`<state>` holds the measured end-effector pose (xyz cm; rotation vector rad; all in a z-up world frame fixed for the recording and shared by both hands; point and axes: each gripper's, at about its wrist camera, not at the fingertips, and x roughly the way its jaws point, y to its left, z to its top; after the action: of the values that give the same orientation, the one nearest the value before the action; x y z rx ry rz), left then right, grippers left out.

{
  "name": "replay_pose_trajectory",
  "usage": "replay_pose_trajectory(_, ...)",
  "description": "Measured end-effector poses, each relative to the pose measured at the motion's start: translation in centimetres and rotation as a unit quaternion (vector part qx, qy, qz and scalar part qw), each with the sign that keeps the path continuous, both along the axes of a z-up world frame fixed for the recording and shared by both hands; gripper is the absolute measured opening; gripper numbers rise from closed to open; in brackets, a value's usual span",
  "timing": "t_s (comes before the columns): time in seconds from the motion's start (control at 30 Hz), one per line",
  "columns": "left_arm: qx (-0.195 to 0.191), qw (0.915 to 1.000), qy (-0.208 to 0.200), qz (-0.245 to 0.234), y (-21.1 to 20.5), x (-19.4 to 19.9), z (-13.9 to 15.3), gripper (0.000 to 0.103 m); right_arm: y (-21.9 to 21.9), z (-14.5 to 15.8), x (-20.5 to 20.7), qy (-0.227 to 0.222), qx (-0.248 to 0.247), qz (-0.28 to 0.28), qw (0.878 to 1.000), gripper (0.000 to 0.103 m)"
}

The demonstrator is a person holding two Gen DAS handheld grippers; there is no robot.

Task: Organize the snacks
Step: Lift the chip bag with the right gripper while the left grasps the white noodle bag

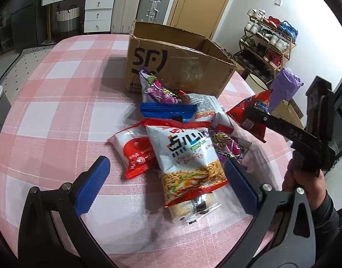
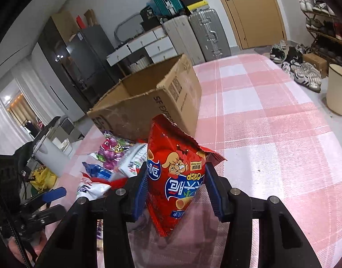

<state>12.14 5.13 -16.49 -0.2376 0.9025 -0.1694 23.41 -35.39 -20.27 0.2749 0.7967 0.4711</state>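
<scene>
My right gripper (image 2: 176, 189) is shut on a red snack bag (image 2: 175, 178), its blue pads pressing both sides and the bag lifted off the table. From the left wrist view the same red snack bag (image 1: 252, 114) hangs at the right, clamped by the right gripper (image 1: 258, 114). My left gripper (image 1: 166, 178) stands open low over a pile of snack packets, with the noodle packet (image 1: 186, 158) between its wide-apart blue pads (image 1: 92, 183). An open cardboard box (image 1: 175, 64) stands behind the pile; the same cardboard box (image 2: 148, 98) rises beyond the red bag.
Around the noodle packet lie a red-and-white packet (image 1: 135, 154), a blue packet (image 1: 168, 111) and a purple packet (image 1: 157, 89). The pink checked tablecloth (image 2: 271, 134) stretches to the right of the box. A cream bin (image 2: 338, 89) and a shoe rack (image 1: 269, 38) stand off the table.
</scene>
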Motion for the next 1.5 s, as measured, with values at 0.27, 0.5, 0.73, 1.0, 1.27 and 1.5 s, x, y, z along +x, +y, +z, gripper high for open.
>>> replay_pose_trajectory(0.27,0.012,0.9998,0.018,0.002,-1.7,1.6,-0.1,0.102,-1.3,0.9,-2.2,-0.012,0.025,0.008,1.000,0.048)
replay_pose_trajectory(0.5,0.043,0.9982,0.041,0.008,-3.0,3.4,-1.3,0.101,-2.4,0.4,-2.4,-0.013,0.041,0.011,0.999,0.048)
replay_pose_trajectory(0.73,0.041,0.9975,0.055,0.018,-2.9,4.4,-2.1,0.096,-2.9,0.1,-2.5,-0.011,0.053,0.013,0.998,0.048)
replay_pose_trajectory(1.0,0.022,0.9979,0.058,-0.020,-3.6,4.0,-2.3,0.061,-3.1,0.0,-2.4,-0.010,0.056,0.013,0.998,0.048)
replay_pose_trajectory(1.27,-0.005,0.9985,0.047,-0.028,-2.5,3.5,-2.5,0.044,-2.9,0.5,-3.0,-0.014,0.046,0.011,0.999,0.048)
replay_pose_trajectory(1.5,-0.012,0.9987,0.043,-0.024,-1.6,2.4,-2.2,0.044,-2.5,1.7,-3.9,-0.026,0.039,0.013,0.999,0.048)
